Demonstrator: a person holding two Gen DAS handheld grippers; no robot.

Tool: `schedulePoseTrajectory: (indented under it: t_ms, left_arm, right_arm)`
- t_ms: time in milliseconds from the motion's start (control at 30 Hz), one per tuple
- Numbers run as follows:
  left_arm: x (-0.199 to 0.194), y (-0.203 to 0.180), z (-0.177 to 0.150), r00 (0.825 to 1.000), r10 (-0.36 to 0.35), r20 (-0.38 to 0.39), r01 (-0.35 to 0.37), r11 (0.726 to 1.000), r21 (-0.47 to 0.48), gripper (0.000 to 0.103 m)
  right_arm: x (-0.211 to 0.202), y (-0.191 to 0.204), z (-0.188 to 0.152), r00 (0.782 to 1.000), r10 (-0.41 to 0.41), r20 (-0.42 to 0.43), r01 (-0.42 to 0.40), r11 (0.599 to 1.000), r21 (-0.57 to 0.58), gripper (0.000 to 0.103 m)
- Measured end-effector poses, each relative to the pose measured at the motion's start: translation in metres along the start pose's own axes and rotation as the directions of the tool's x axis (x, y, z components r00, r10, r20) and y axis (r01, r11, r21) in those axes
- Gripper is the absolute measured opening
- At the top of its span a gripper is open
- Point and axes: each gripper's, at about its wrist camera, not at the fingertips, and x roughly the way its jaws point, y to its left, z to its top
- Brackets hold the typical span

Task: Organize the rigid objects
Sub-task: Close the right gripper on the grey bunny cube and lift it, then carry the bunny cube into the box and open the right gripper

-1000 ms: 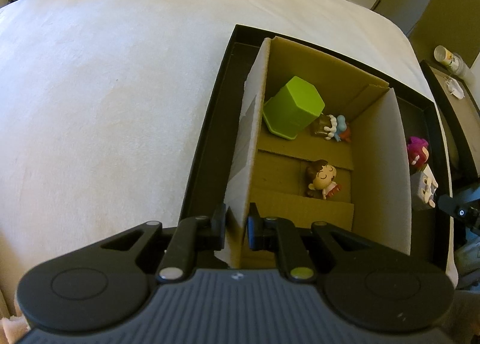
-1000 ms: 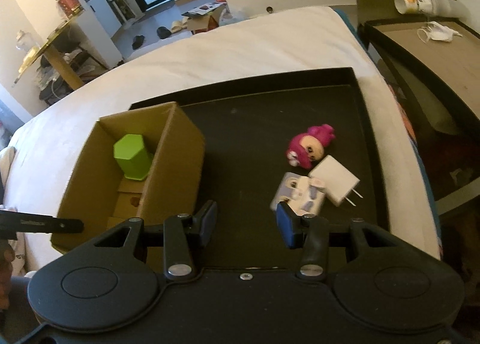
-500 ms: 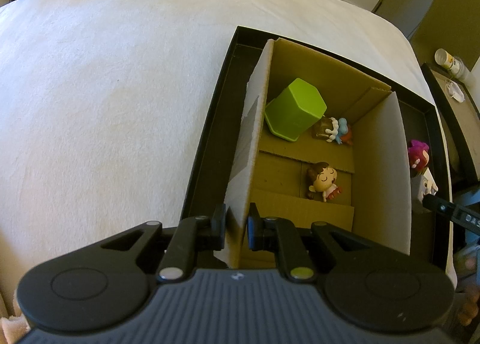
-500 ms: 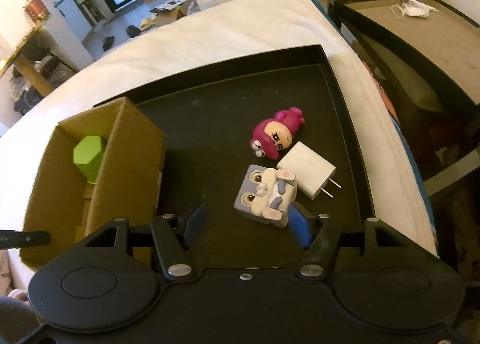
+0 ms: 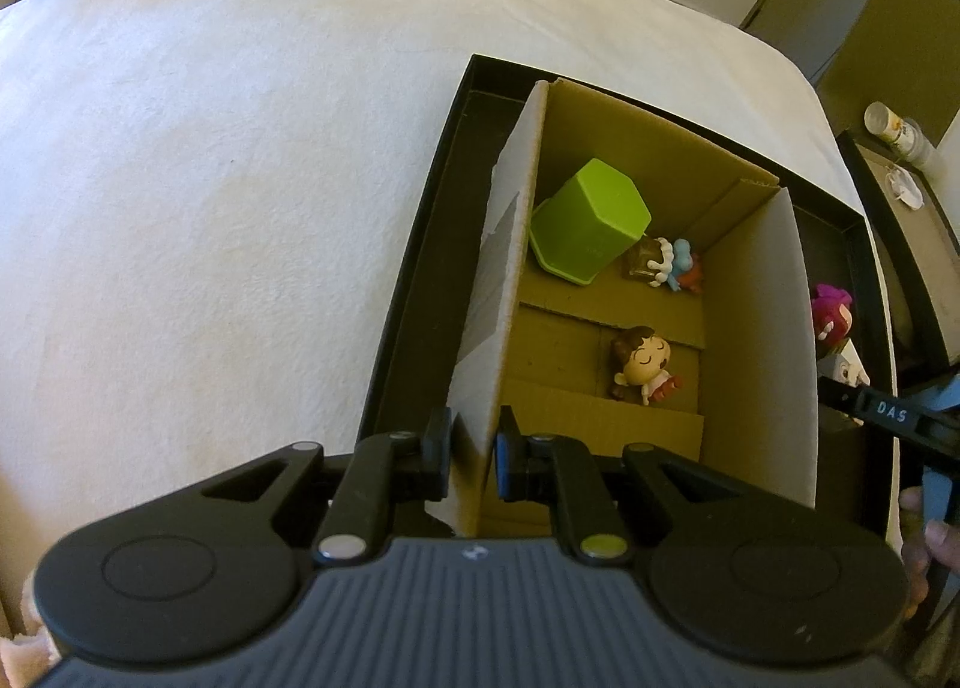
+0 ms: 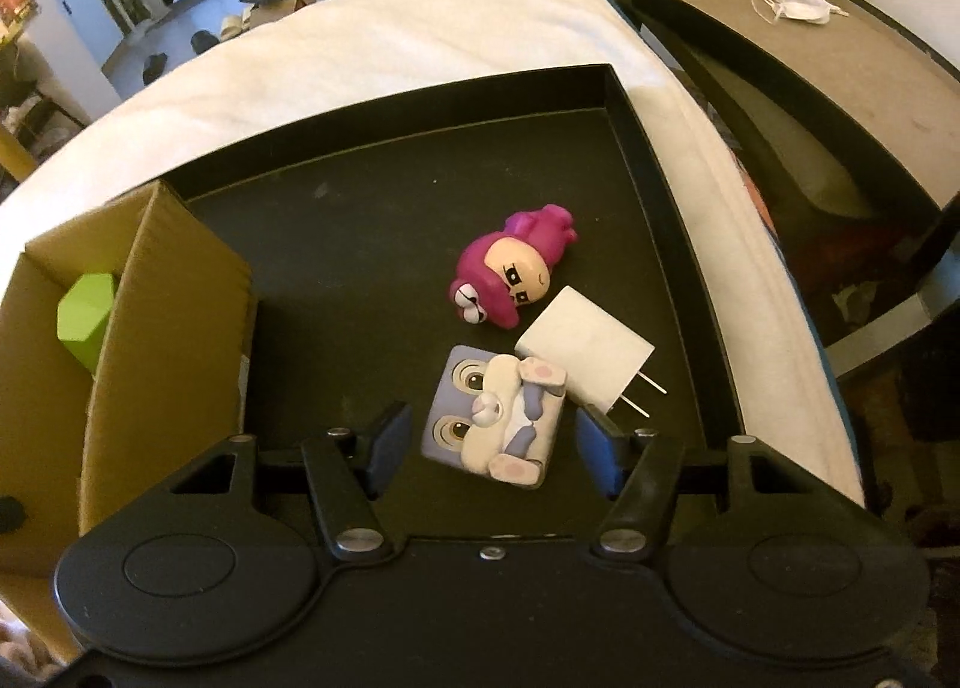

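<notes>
Right gripper (image 6: 491, 442) lower now, jaws closing around the grey bunny figurine (image 6: 495, 415), not yet touching, left gripper (image 5: 474, 463) clamped on the cardboard box (image 5: 762, 340) wall.

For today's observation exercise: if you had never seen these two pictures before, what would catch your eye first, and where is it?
The green block stands out, lying in the far end of the cardboard box, whose near wall the left gripper pinches. On the black tray beside the box, a pink doll lies beyond a white charger and a grey rabbit toy. The right gripper is closing around that rabbit toy, pads not yet touching.
</notes>
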Motion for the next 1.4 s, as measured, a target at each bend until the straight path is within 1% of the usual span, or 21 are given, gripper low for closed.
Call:
schedulePoseTrajectory:
  t_ms: [33, 100, 200, 500, 567, 900, 1400]
  left_arm:
    - [0.0, 0.0, 0.0, 1.0, 0.0, 0.0, 0.0, 1.0, 0.001, 0.013]
    - [0.0, -0.001, 0.0, 1.0, 0.001, 0.001, -0.001, 1.0, 0.001, 0.013]
    - [0.0, -0.001, 0.0, 1.0, 0.004, 0.001, -0.004, 1.0, 0.004, 0.013]
    - [0.0, -0.004, 0.0, 1.0, 0.009, 0.004, -0.009, 1.0, 0.022, 0.012]
    - [-0.001, -0.003, -0.001, 1.0, 0.004, 0.005, -0.004, 1.0, 0.019, 0.012]
    - [-0.003, -0.003, -0.003, 1.0, -0.003, 0.015, 0.002, 1.0, 0.02, 0.012]
    - [-0.004, -0.001, -0.003, 1.0, -0.009, 0.018, 0.009, 1.0, 0.021, 0.012]
  right_arm:
    - [0.001, 0.0, -0.001, 1.0, -0.004, -0.002, 0.004, 1.0, -0.01, 0.05]
    - [0.001, -0.001, -0.003, 1.0, 0.004, 0.0, -0.004, 1.0, -0.014, 0.049]
    - [-0.003, 0.001, -0.006, 1.0, -0.006, 0.002, 0.006, 0.999, -0.034, 0.048]
    - [-0.025, 0.006, -0.008, 0.999, 0.027, 0.029, -0.025, 0.997, -0.073, 0.045]
    - [-0.031, 0.008, -0.007, 0.998, 0.047, 0.035, -0.044, 0.996, -0.076, 0.045]
    - [-0.058, 0.027, 0.0, 0.991, 0.099, 0.088, -0.088, 0.988, -0.123, 0.045]
    - [-0.093, 0.065, 0.015, 0.973, 0.178, 0.149, -0.148, 0.97, -0.191, 0.045]
